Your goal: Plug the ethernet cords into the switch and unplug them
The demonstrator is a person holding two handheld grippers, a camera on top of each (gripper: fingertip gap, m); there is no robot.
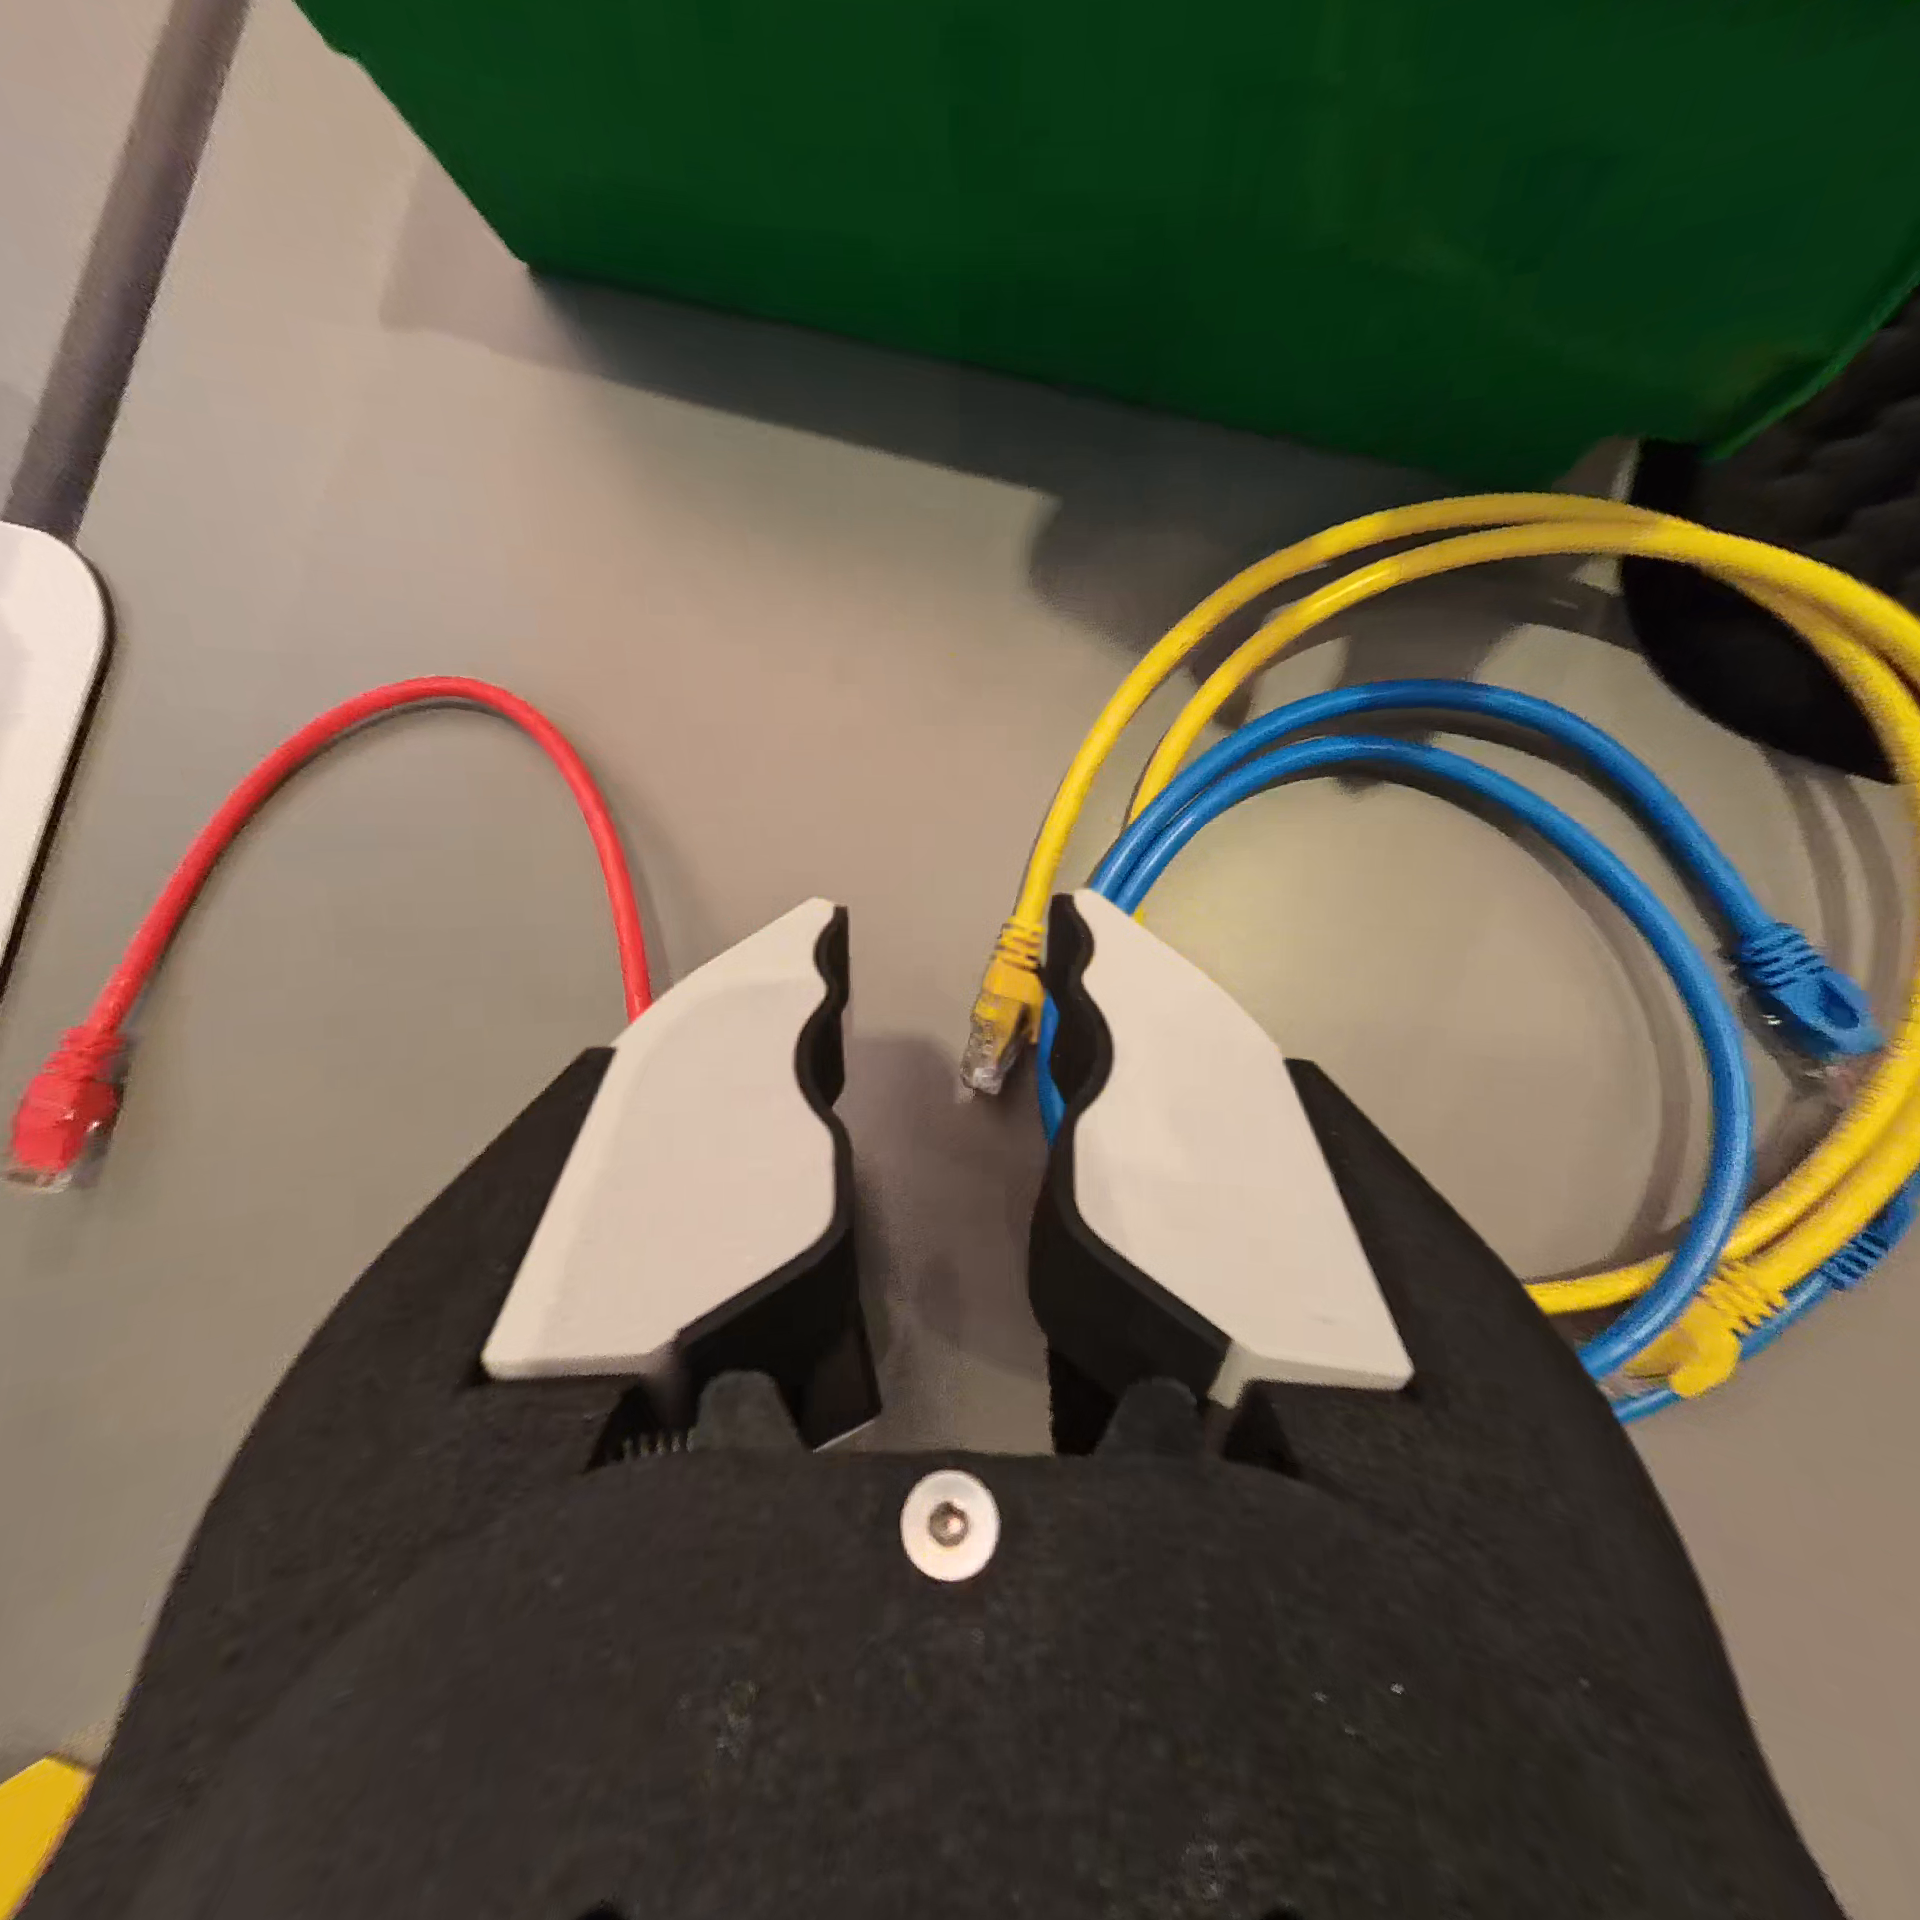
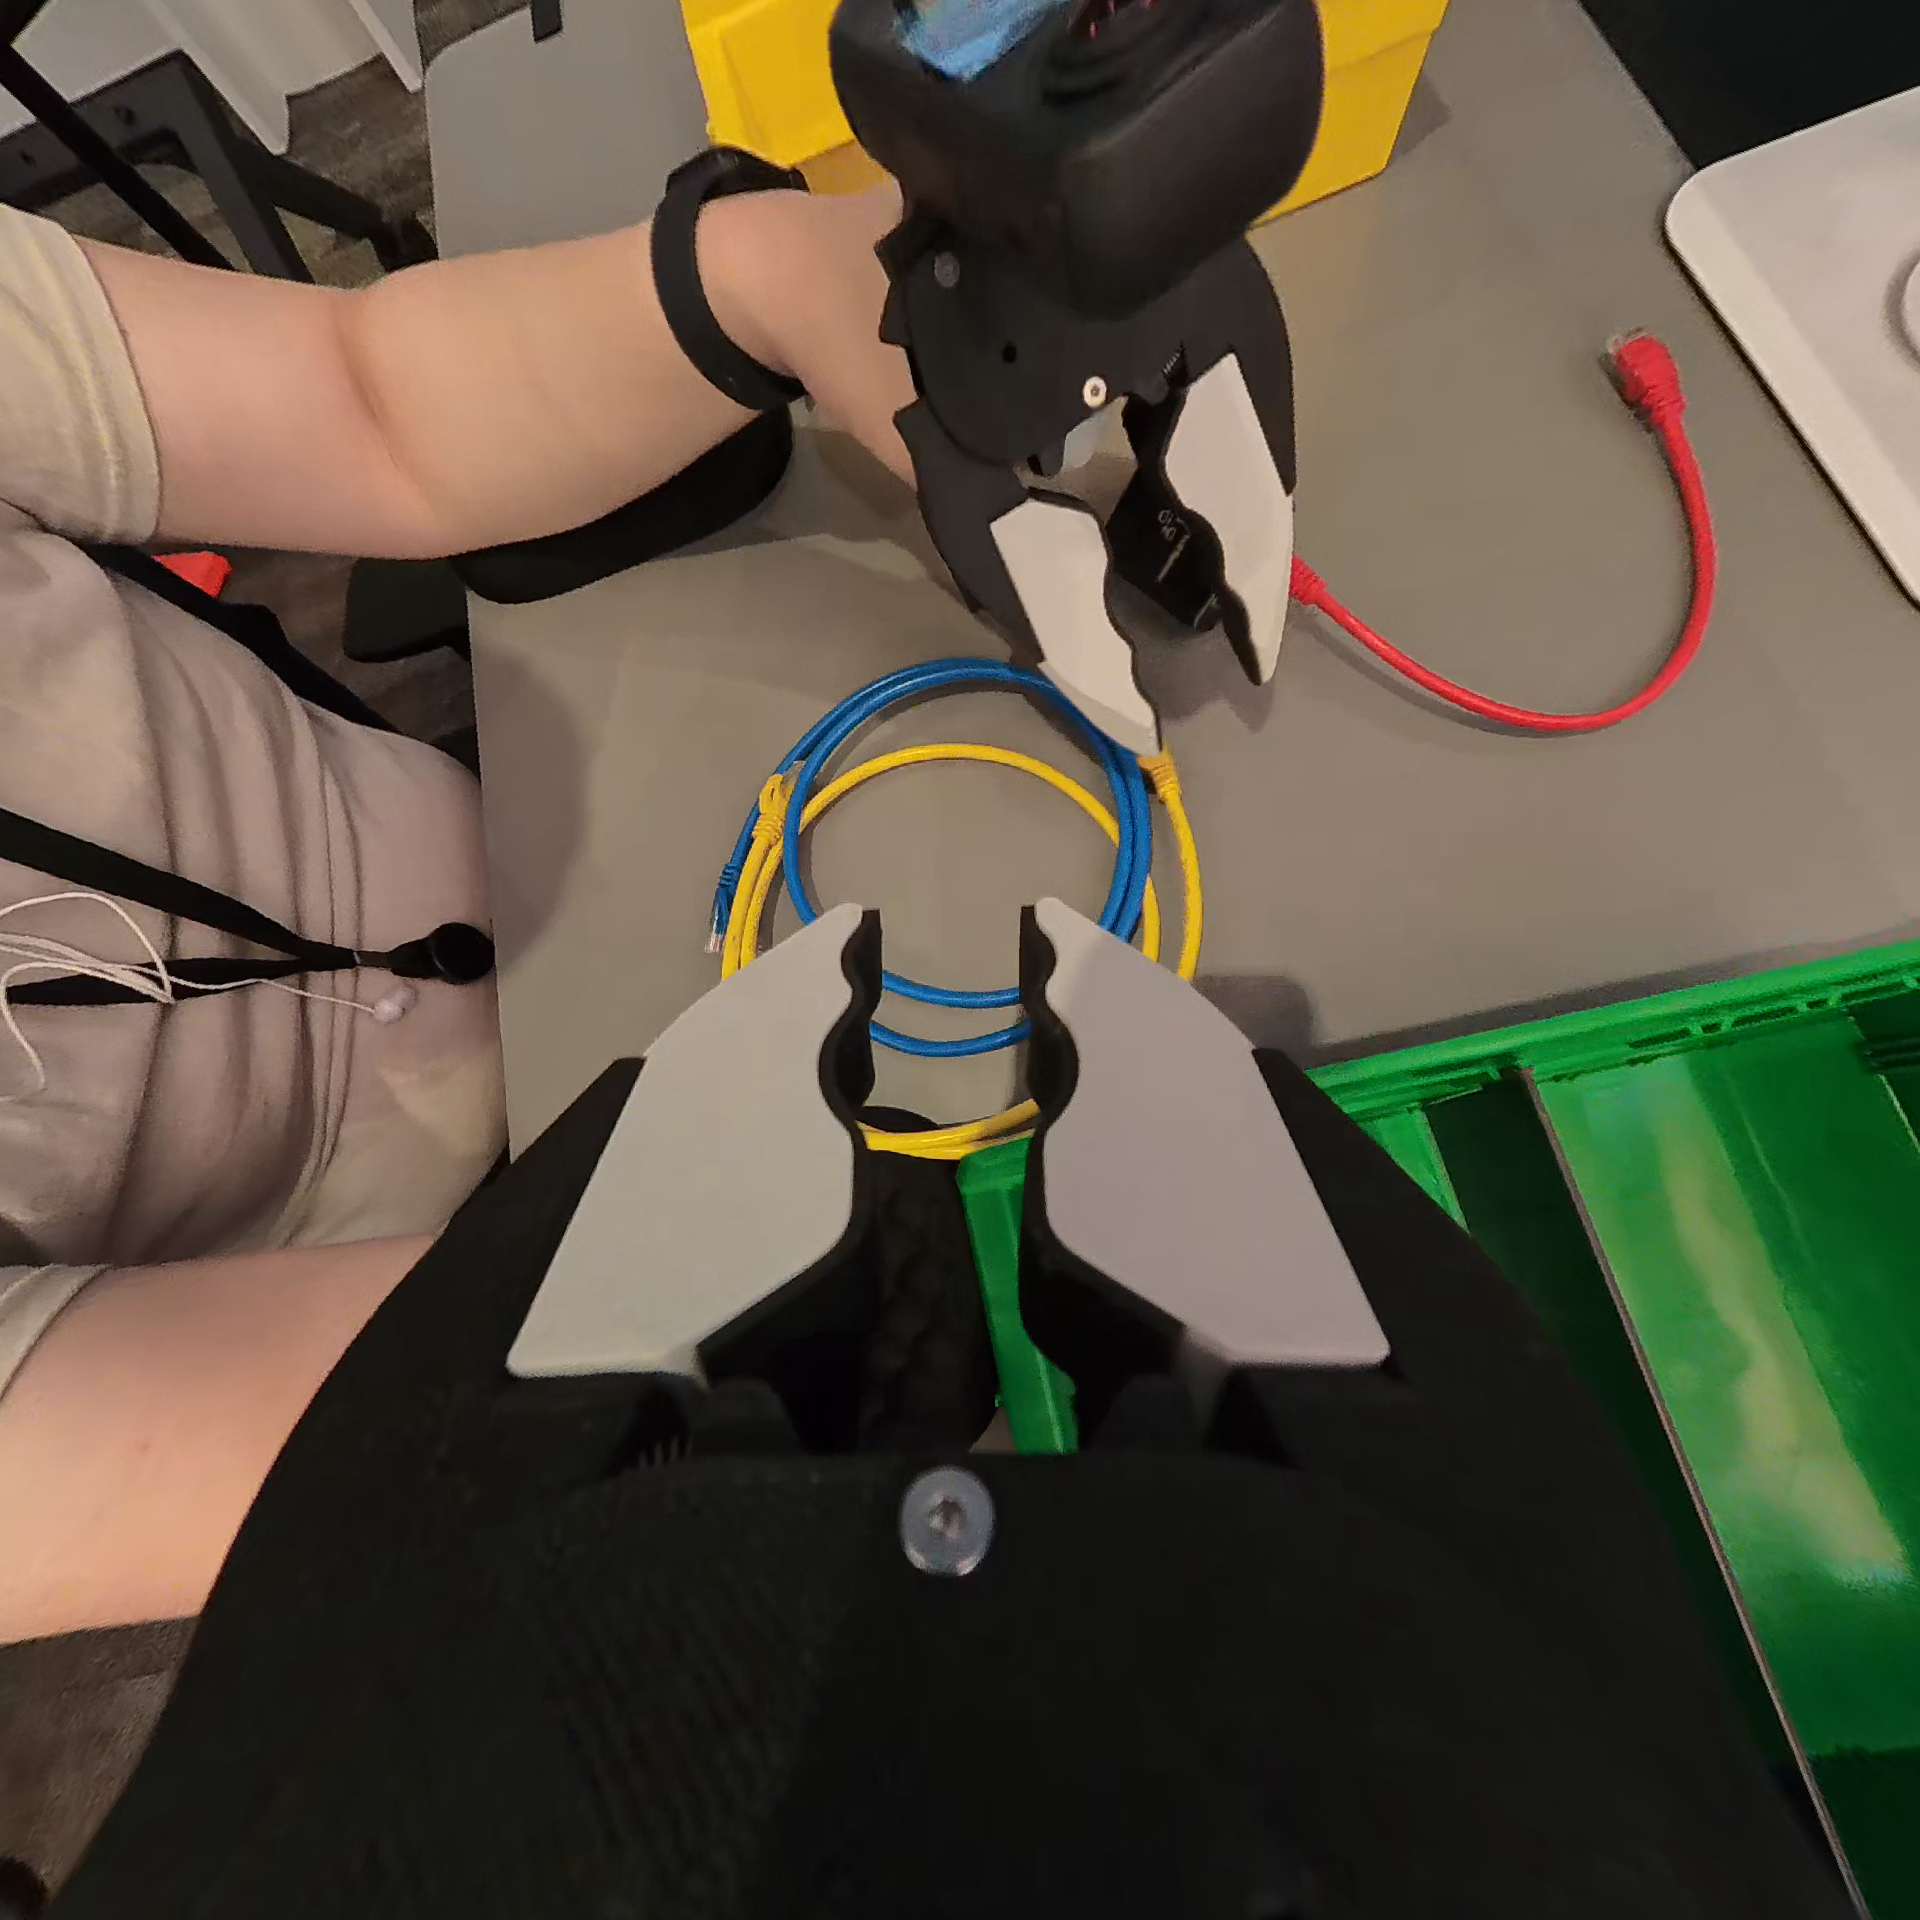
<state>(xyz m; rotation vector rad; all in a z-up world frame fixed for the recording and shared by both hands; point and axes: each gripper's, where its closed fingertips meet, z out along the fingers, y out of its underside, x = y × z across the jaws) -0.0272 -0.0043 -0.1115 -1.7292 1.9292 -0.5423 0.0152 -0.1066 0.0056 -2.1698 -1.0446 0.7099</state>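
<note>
Both hand-held grippers, left (image 1: 945, 935) and right (image 2: 948, 925), gape open with nothing gripped above glossy round coiled yellow cord (image 1: 1351, 551) on the smooth grey table (image 1: 623, 520), mid-frame.

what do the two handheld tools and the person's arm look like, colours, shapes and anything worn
Both tools, left tool and right tool, have rough matte black bodies, a silver screw near the middle, and pale grey wedge fingers lined with wavy black pads. The person wears a black wristband and a short beige sleeve.
</note>
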